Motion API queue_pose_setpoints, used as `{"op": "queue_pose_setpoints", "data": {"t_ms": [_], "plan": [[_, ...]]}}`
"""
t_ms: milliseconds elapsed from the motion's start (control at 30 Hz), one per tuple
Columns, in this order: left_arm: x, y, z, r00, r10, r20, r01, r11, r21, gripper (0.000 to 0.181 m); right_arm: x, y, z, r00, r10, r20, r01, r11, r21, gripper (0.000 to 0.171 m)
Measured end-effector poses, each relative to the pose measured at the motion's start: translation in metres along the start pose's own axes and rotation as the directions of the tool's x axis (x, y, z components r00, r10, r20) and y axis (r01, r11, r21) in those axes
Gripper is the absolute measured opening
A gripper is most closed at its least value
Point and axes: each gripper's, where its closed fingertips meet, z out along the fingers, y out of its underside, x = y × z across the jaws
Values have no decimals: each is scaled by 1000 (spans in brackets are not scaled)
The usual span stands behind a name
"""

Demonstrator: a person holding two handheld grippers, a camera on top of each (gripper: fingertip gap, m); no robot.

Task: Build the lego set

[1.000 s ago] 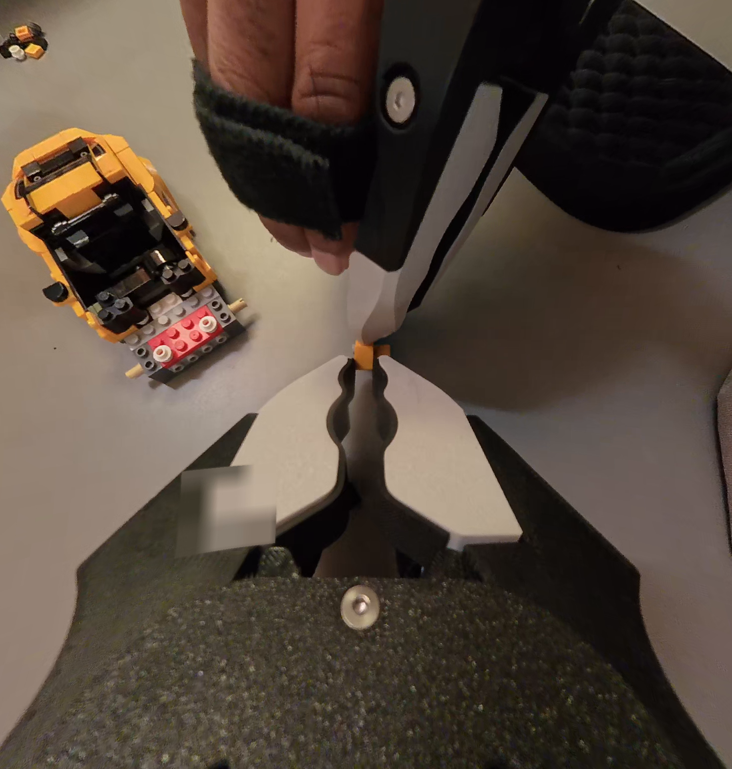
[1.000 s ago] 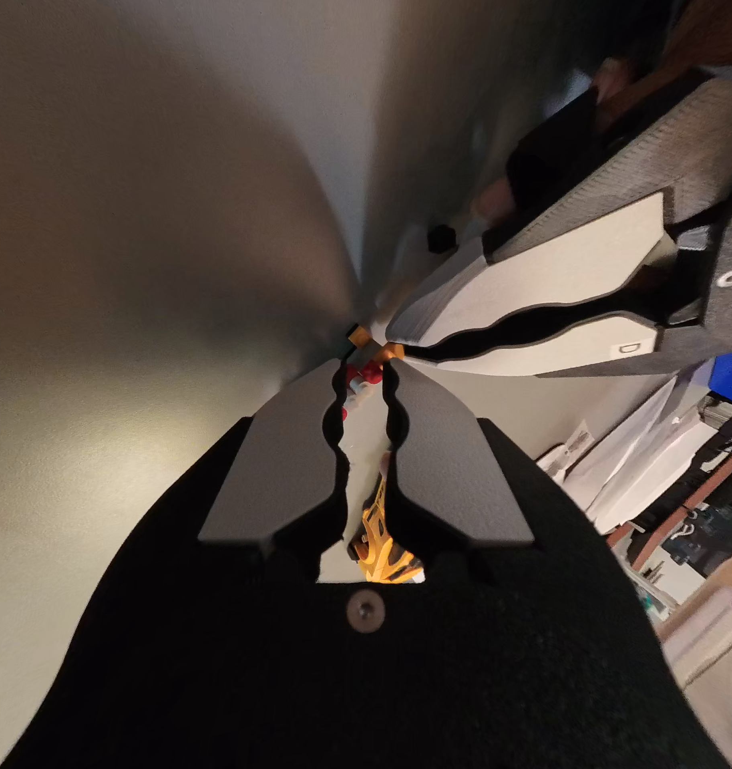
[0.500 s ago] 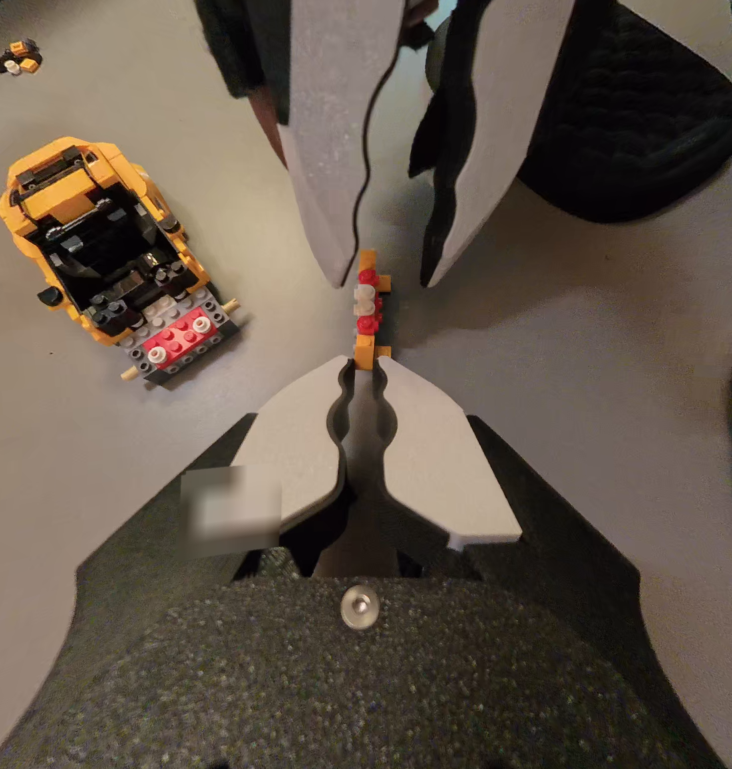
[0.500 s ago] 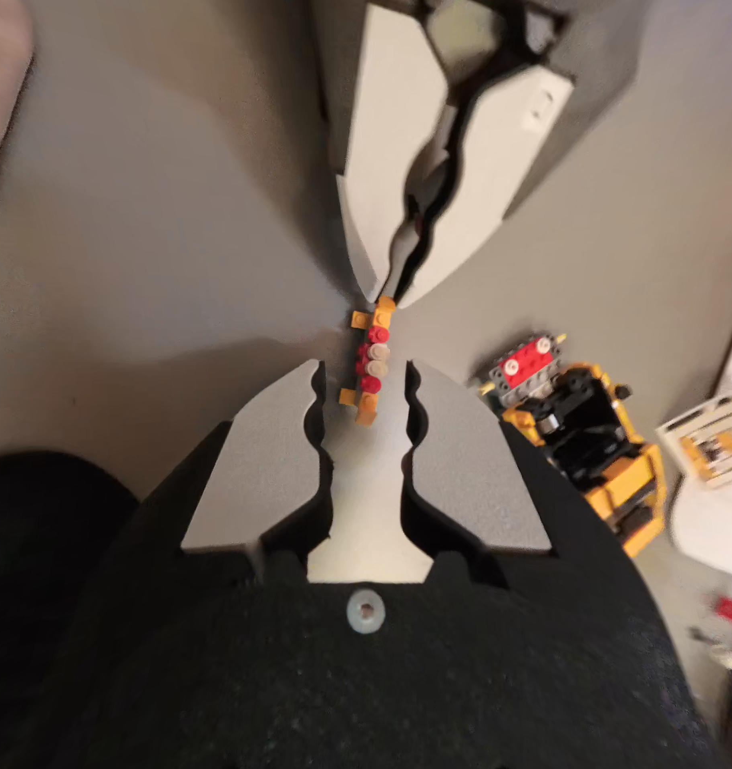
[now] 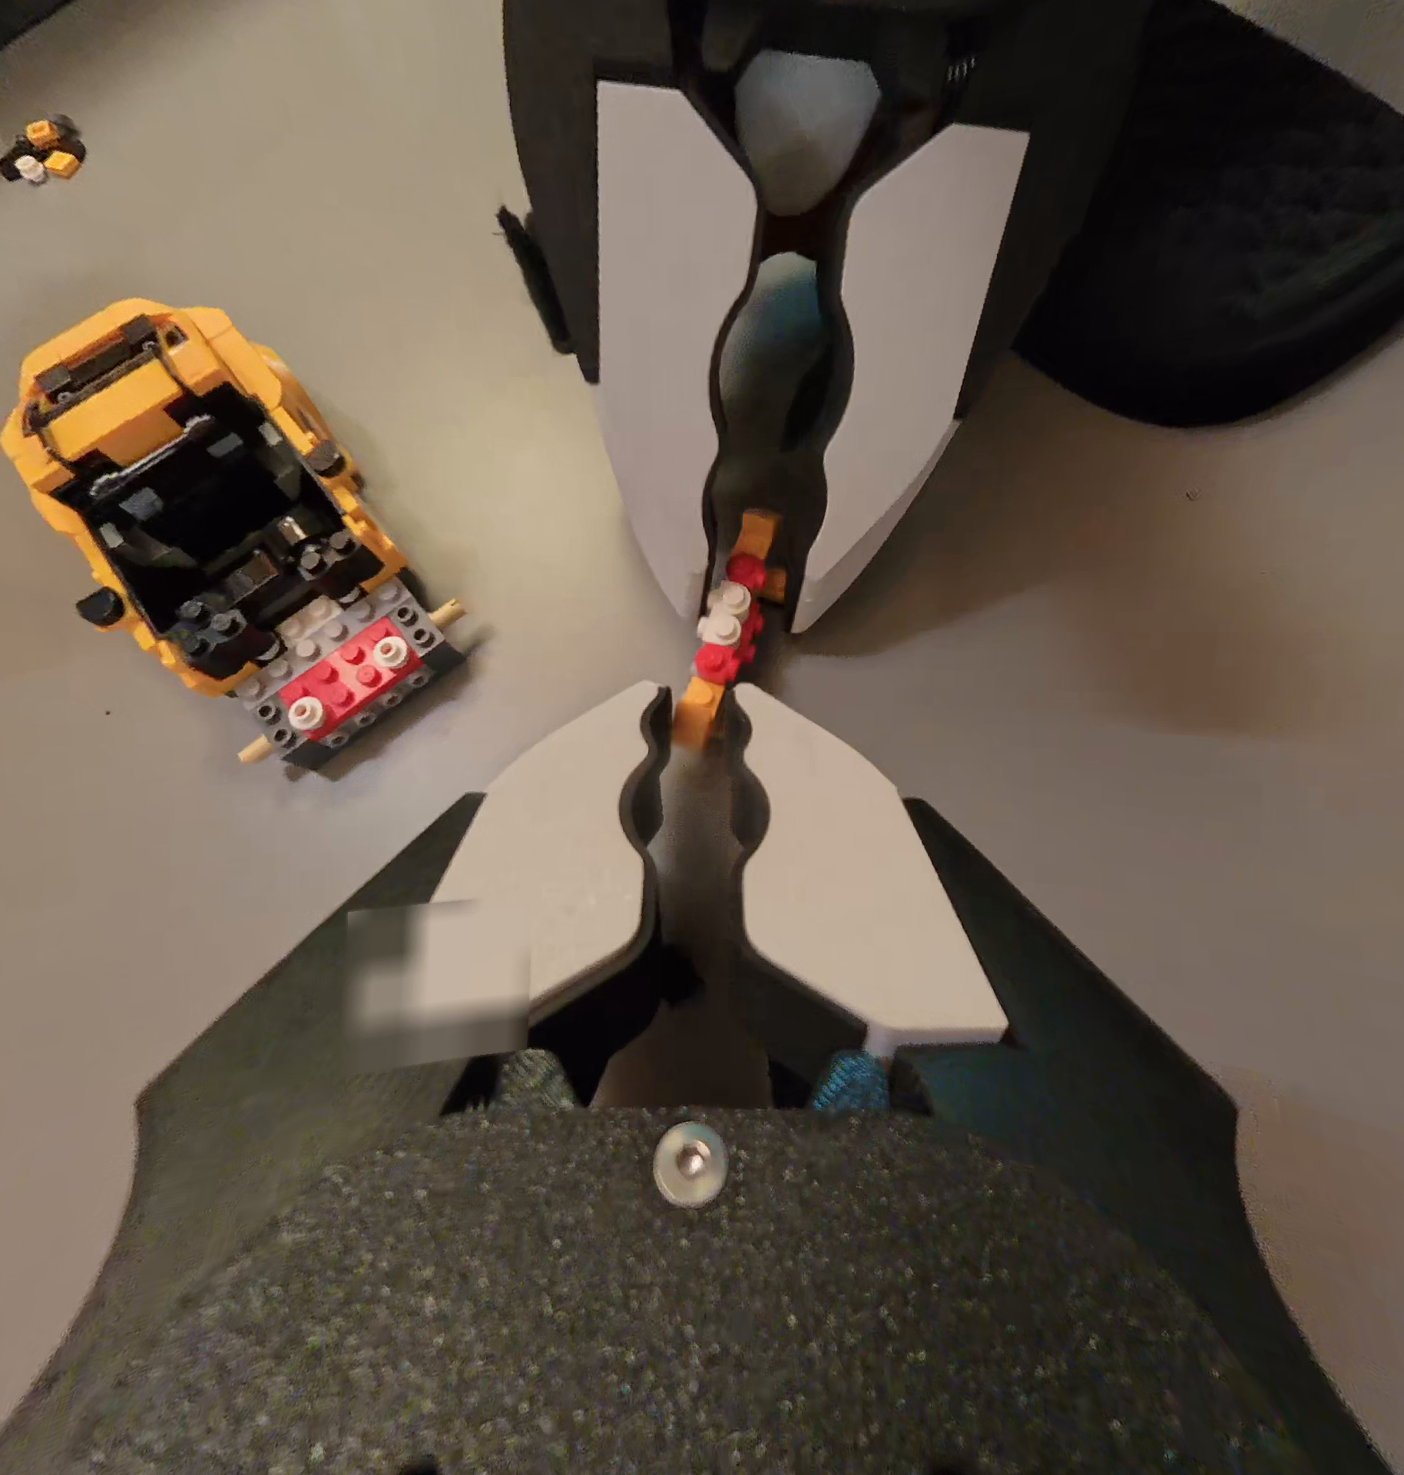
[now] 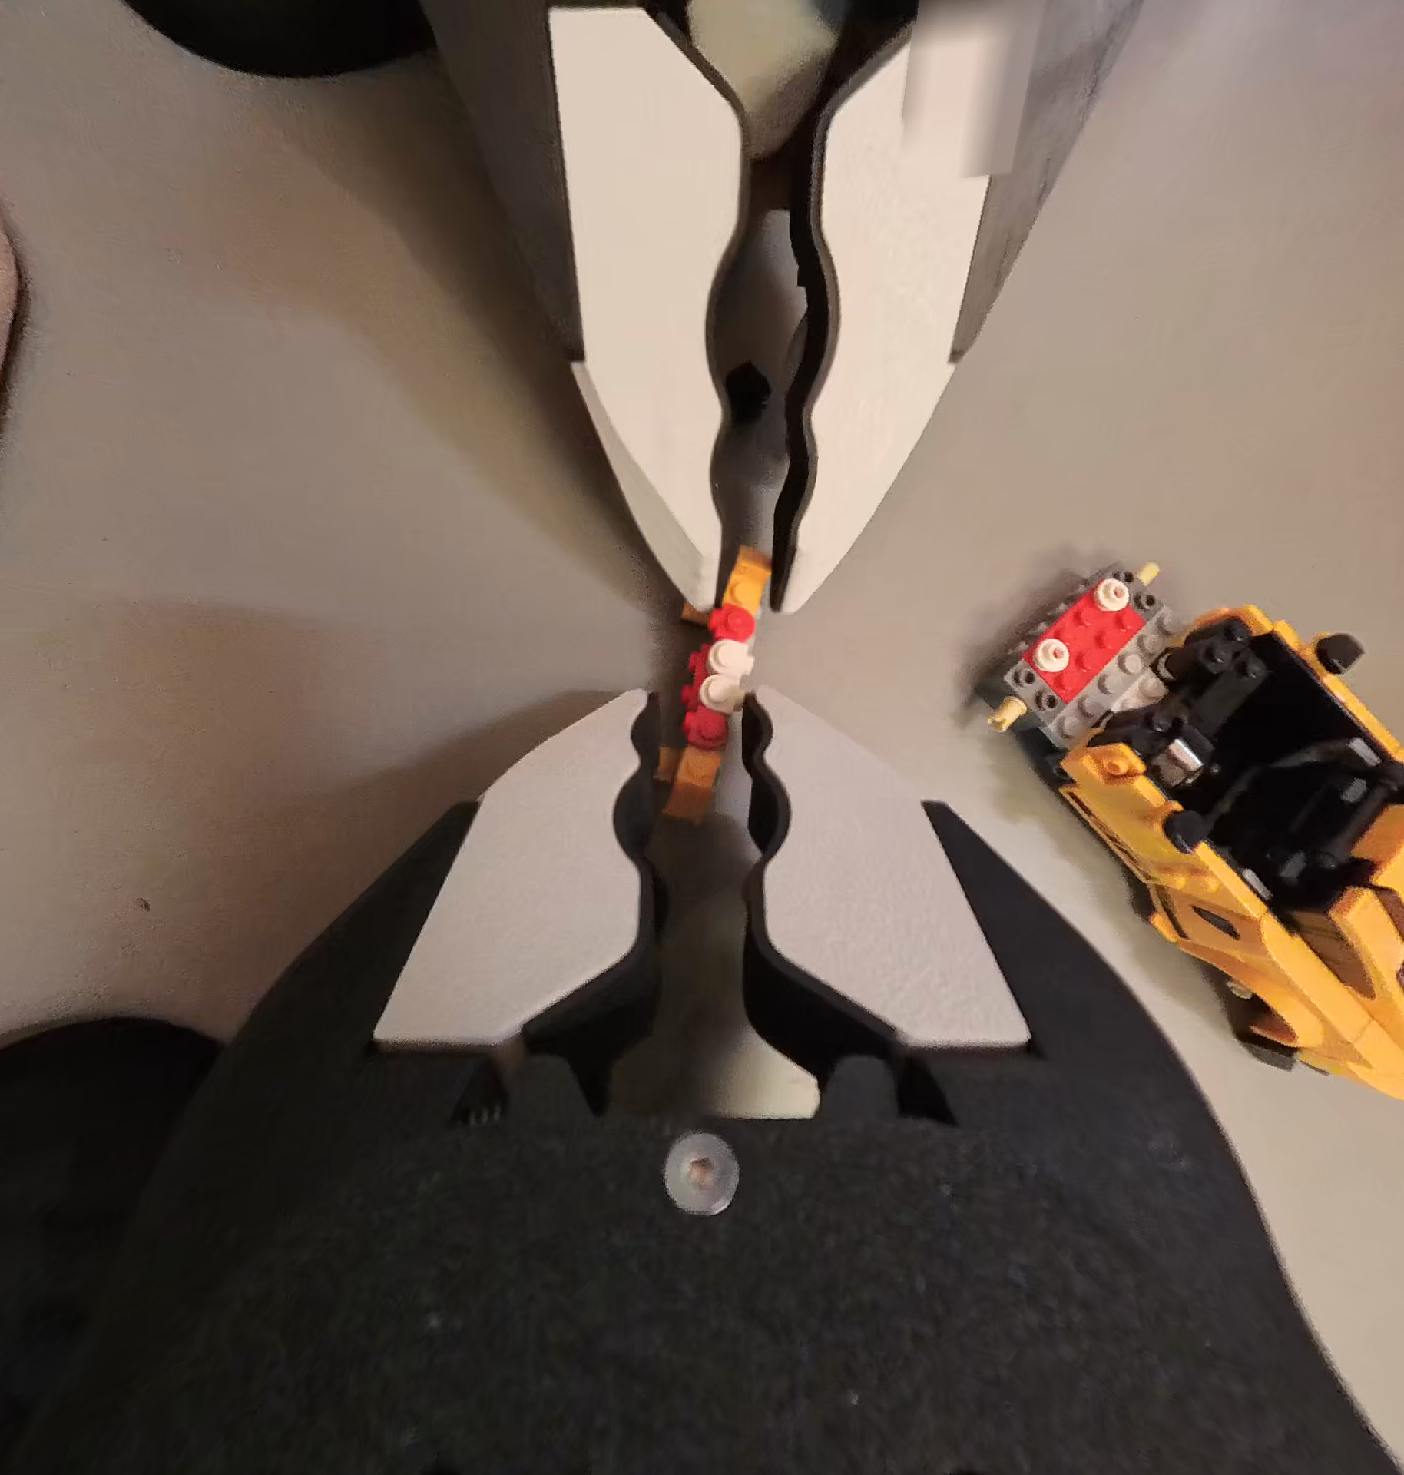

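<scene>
A short lego strip of orange, red and white pieces hangs above the grey table. My left gripper is shut on its near orange end. My right gripper comes in from the far side, tip to tip with the left. In the right wrist view the strip has its orange end between my right gripper jaws. These jaws are narrow with a slim gap on one side. The left gripper pinches the far end there.
A part-built orange and black lego car lies on the table to the left, its red and grey plates facing me; it also shows in the right wrist view. A small pile of loose pieces sits far left. A black padded object lies at the back right. Less than 4 cm separates the two grippers' tips.
The right gripper has swung round to face the left one, moved in over the strip's far end and narrowed its jaws. The left gripper has kept hold of the strip.
</scene>
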Motion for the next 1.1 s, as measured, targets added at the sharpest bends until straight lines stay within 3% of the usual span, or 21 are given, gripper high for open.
{"op": "queue_pose_setpoints", "data": {"t_ms": [300,467,1100], "plan": [[6,0,0,999,40,-7,-40,999,-2,9,3,5,-8,1000,-19,-20,19,1000,12,22],[6,0,-1,999,52,-10,-52,999,0,9,4,9,-22,999,16,-31,-14,998,54,16],[9,1,-2,998,60,-34,-60,998,12,9,-4,11,-15,985,-136,103,132,990,46,9]]}}
